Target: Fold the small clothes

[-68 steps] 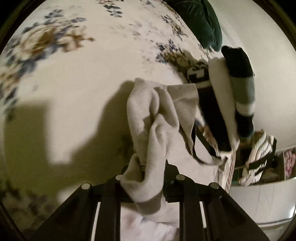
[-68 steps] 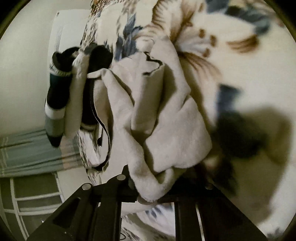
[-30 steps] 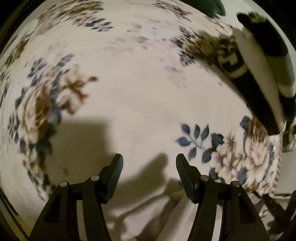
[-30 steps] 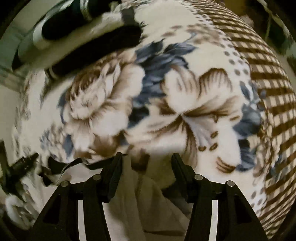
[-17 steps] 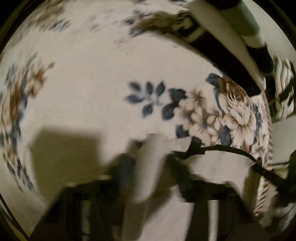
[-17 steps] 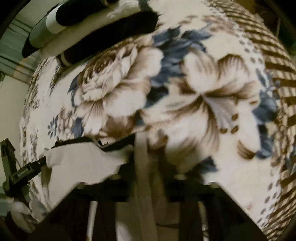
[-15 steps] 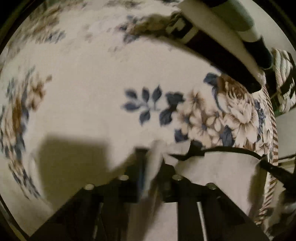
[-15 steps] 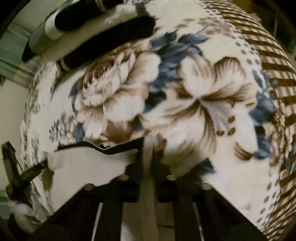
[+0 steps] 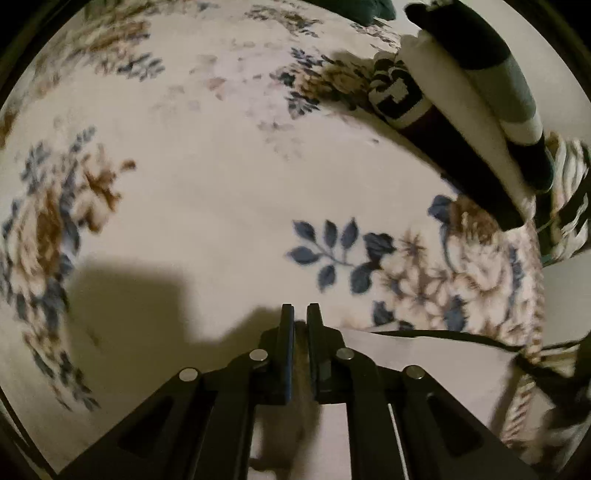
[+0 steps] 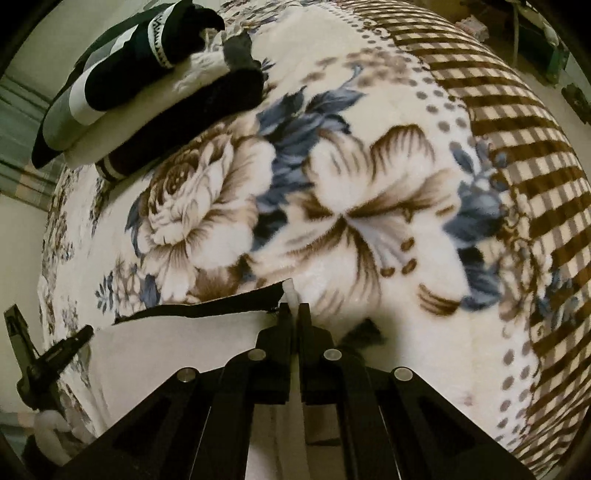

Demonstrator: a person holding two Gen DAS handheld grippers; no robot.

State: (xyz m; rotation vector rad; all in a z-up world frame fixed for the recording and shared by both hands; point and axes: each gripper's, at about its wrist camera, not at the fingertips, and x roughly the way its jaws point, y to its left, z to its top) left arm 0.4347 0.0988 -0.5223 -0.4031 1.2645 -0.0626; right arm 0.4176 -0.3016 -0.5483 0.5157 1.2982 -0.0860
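**Both grippers clamped on the garment's edge**

The left gripper (image 9: 300, 314) and right gripper (image 10: 294, 312) had just closed, each pinching a corner of the white garment (image 10: 177, 339), stretched flat between them on the floral blanket (image 9: 229, 192), near folded clothes (image 10: 147, 74).

I read this as a home bedroom. I am working over a plush blanket (image 10: 369, 206) with large brown and blue flowers and a brown checked border, spread like a bed cover. A stack of folded clothes (image 10: 147, 85) sits on it near the edge. A dark green cushion (image 9: 369, 11) lies at the far end. Plain pale wall behind.
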